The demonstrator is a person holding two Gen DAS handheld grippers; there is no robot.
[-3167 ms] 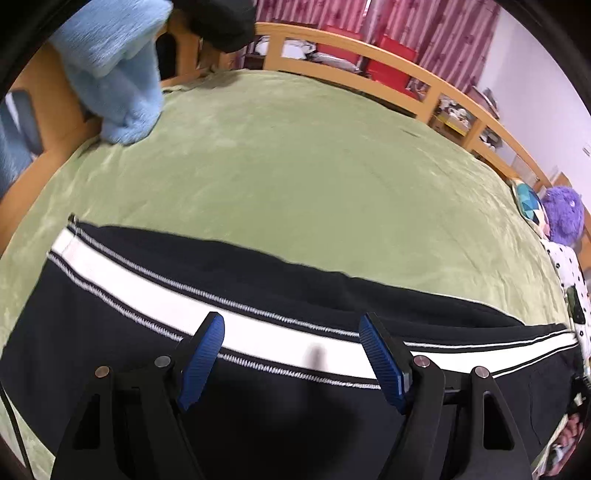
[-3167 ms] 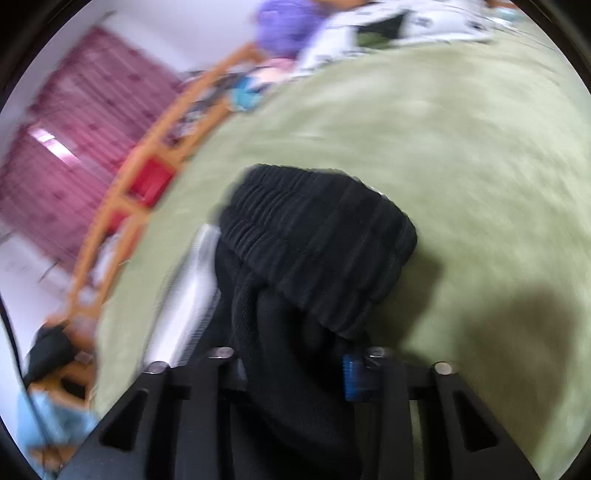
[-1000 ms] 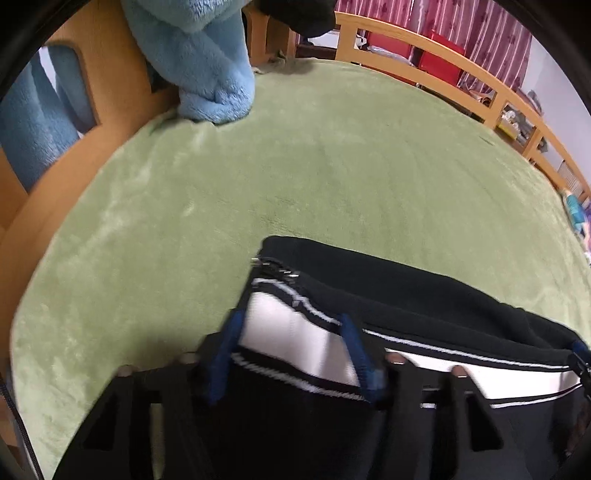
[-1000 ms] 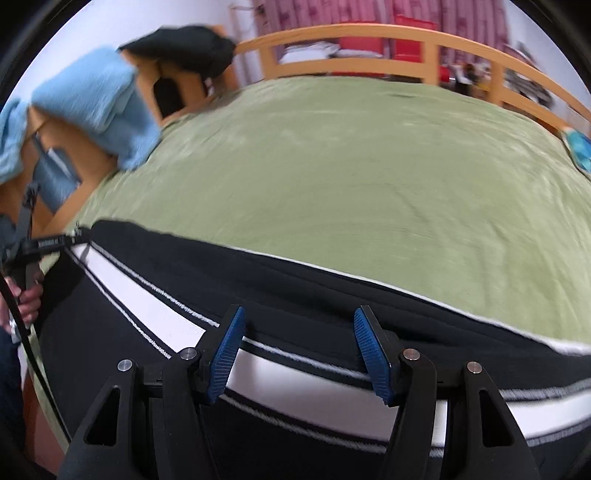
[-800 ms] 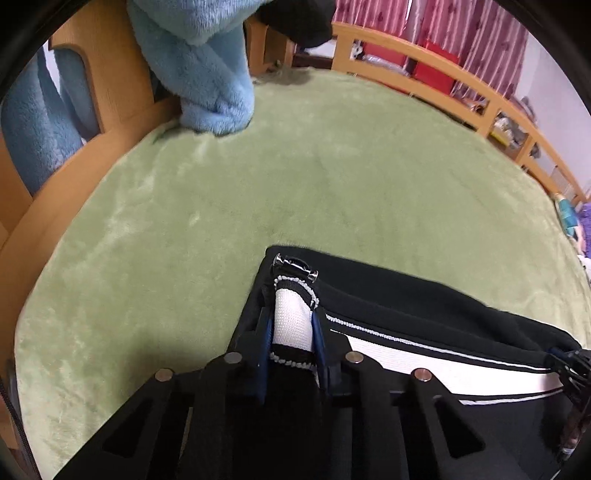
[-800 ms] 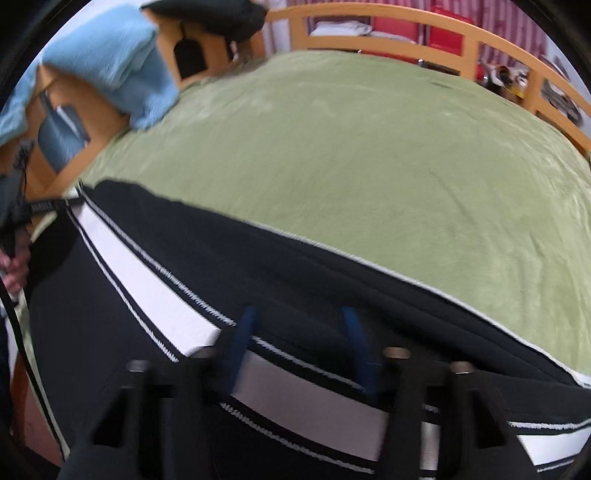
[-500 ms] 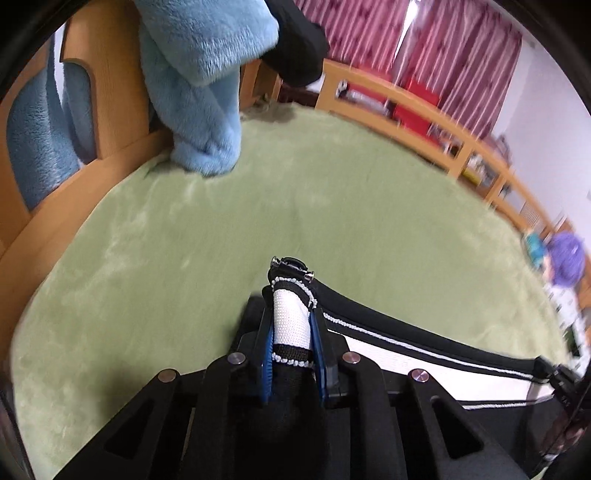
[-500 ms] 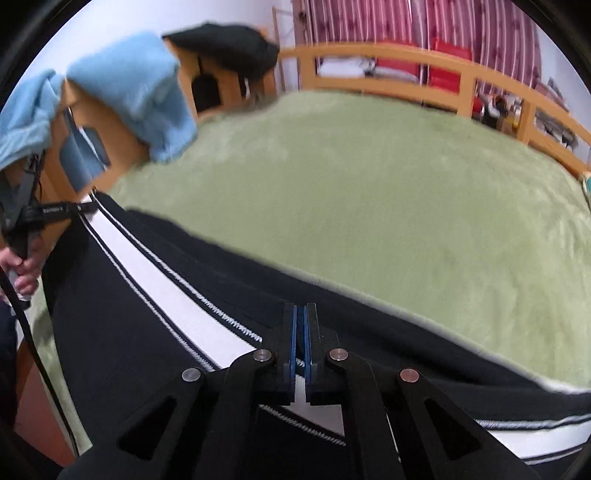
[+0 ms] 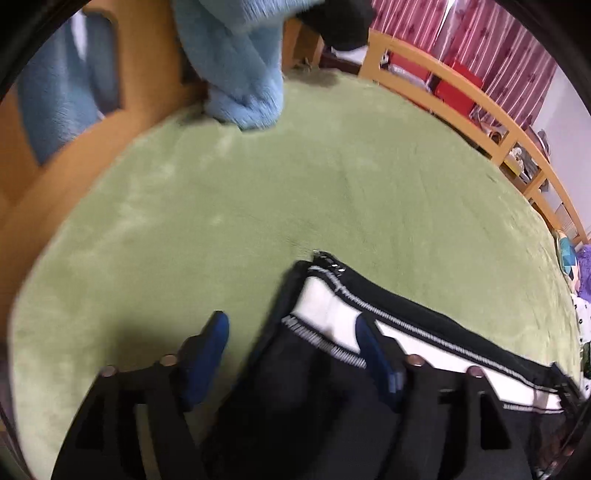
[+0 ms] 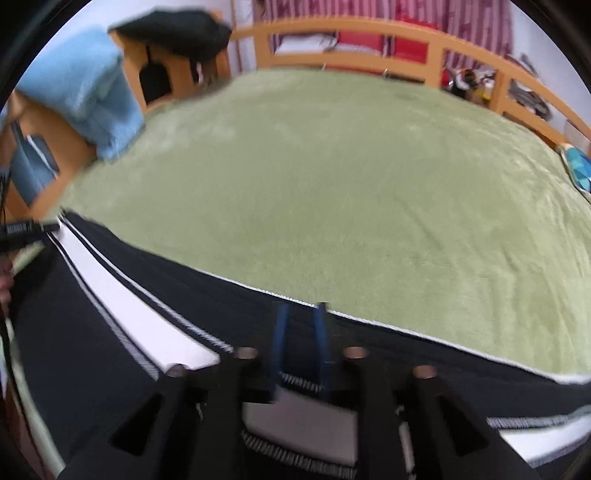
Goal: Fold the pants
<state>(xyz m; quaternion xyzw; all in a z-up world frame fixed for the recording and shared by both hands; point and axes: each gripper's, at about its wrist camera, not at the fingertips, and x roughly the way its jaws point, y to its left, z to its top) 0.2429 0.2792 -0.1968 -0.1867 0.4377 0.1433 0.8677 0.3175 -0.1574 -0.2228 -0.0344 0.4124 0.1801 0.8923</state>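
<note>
Black pants (image 9: 417, 325) with a white side stripe lie along the near edge of a green bed cover (image 9: 332, 177). In the left wrist view my left gripper (image 9: 291, 339) is open over the hem end of the leg; the cloth lies between its blue fingers, apart from them. In the right wrist view the pants (image 10: 122, 295) stretch from left to right. My right gripper (image 10: 301, 332) has its blue fingers slightly parted around the pants' far edge; the frame is blurred.
A wooden bed rail (image 9: 480, 99) runs around the far side. A light blue plush blanket (image 9: 240, 55) hangs over the wooden end board (image 10: 55, 125) at the left. A black garment (image 10: 173, 26) lies on the board. Toys (image 9: 576, 266) lie at the right.
My left gripper has opened and let go of the pants hem, which now lies on the bed. My right gripper's fingers, pressed shut half a second ago, have parted slightly.
</note>
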